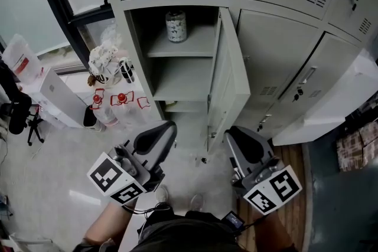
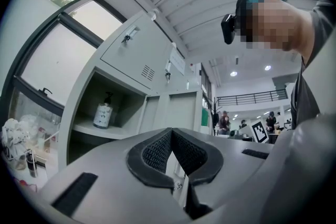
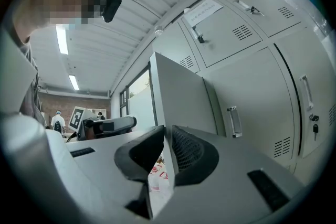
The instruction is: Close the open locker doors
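Locker door [image 1: 229,77]: swung wide open from the hinge at the right of its compartment [image 1: 142,50], set edge-on towards the person; its free edge is seen low down at the right gripper.
Right gripper [image 1: 233,131]: held low, at the door's free edge; in the right gripper view the pads [image 3: 191,152] are clenched to a narrow slit and the door's edge [image 3: 157,97] is seen running down into that slit, so the door is taken as grasped.
Left gripper [image 1: 170,126]: held low in front of the open compartment, apart from the door; its pads [image 2: 155,152] are pressed together at the tips, with nothing held between them.
Open compartment: 2 shelves are seen; 1 bottle [image 1: 176,25] is stood upright on the upper shelf [image 1: 195,44].
Neighbouring lockers [image 1: 277,62]: their doors are shut.
Floor at left: clear bags with red marks [image 1: 121,100] are laid beside the locker.
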{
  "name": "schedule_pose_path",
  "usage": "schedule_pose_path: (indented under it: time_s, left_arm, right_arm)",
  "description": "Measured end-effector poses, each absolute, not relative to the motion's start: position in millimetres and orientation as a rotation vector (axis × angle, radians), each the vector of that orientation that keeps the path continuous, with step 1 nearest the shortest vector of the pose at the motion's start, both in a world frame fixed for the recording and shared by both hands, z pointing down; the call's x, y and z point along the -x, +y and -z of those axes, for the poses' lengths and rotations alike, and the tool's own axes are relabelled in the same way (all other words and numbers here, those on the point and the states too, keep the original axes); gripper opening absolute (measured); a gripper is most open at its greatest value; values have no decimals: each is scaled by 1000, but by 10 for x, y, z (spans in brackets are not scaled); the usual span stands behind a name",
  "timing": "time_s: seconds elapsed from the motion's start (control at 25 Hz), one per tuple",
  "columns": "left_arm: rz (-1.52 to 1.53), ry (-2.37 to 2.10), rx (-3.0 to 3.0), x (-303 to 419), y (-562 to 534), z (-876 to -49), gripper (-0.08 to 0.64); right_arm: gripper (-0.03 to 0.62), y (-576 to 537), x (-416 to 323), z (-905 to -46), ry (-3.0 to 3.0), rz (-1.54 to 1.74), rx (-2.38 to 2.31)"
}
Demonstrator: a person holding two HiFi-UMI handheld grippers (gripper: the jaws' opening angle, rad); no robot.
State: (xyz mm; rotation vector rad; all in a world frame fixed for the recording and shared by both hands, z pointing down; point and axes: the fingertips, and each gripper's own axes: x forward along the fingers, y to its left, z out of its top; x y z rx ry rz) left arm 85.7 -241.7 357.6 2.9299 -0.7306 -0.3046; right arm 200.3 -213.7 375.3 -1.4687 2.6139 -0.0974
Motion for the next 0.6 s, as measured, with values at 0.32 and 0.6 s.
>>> schedule_pose_path:
  time_s: [0.32,0.6]
  left_arm:
    - [326,-668,-2942,-621,-2545,-3530,9]
    - [328,-611,-2954,-372,-2704,-3496,9]
  right_arm:
    - [17,-2217,-1717,-3753,2584,92,1560]
    - [17,-2333,-1430,-3746,2561,94,1616]
